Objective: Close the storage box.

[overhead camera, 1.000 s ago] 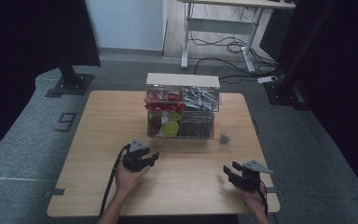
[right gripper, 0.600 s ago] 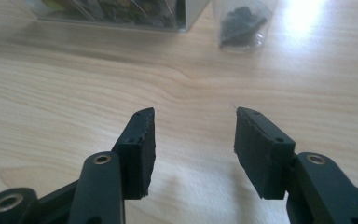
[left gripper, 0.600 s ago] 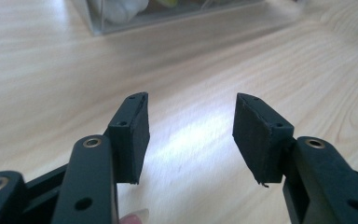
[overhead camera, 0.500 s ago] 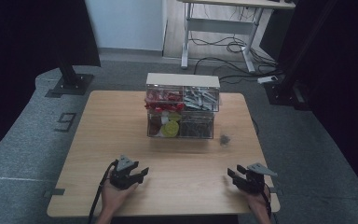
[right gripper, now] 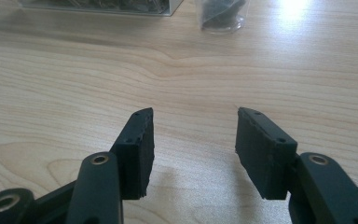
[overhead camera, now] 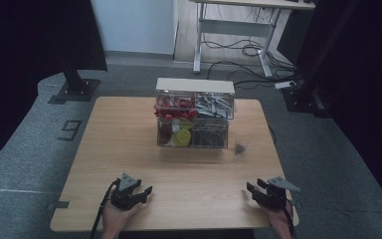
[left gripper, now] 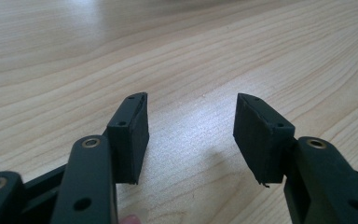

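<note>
Nearby, small clear cup (right gripper: 222, 14), dark contents.

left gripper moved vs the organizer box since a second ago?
Yes. The left gripper pulled back from the clear organizer box toward the table's near edge, jaws opening, empty.

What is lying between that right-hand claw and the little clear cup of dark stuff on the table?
Nothing visible. The right gripper hovers with its jaws apart and empty, and bare wooden table runs from it to the small clear cup beside the clear drawer box.
</note>
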